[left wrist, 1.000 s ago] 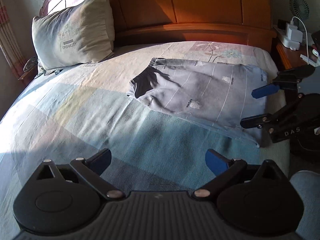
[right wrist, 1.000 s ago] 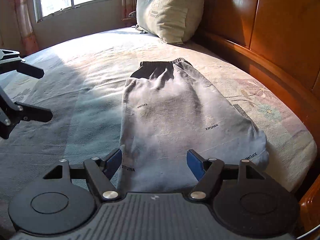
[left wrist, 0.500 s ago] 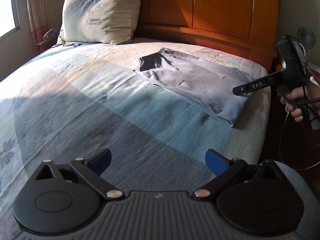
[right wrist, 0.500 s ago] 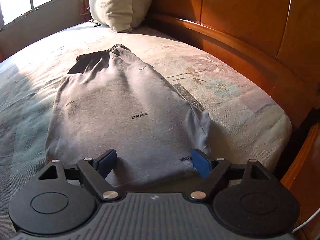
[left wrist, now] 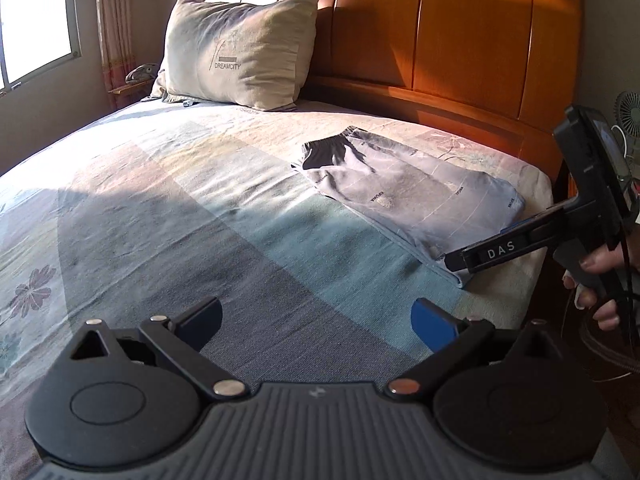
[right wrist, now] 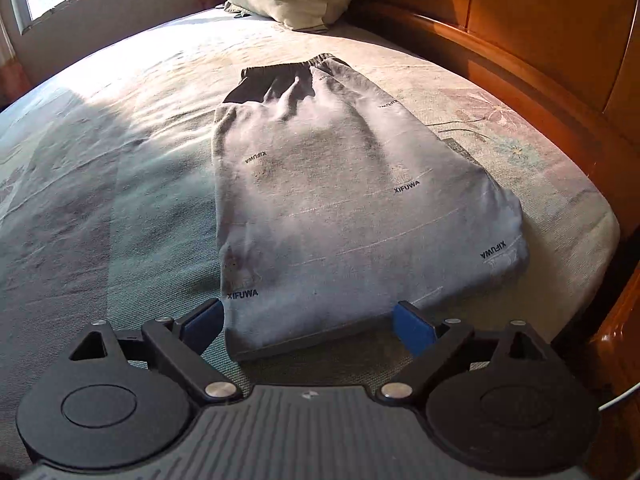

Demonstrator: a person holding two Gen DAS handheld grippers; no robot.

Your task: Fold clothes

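Grey printed cotton, a pair of trousers (left wrist: 404, 196), lies flat on the bed (left wrist: 200, 208) near the headboard-side corner, already doubled into a tidy oblong with the dark waistband at its far end. Left wrist view: the left gripper (left wrist: 316, 316) hovers over bare sheet, well apart from the garment, jaws wide and empty. The right gripper (left wrist: 476, 254) shows side-on at the garment's near edge; its gap cannot be read here.

Right wrist view: the right gripper (right wrist: 308, 322) stands fully spread and empty, straddling the near folded edge of the trousers (right wrist: 344, 208). Judgement: this fits either a further fold pending or a finished fold. If folding continues, pinch all layers together, corners level.
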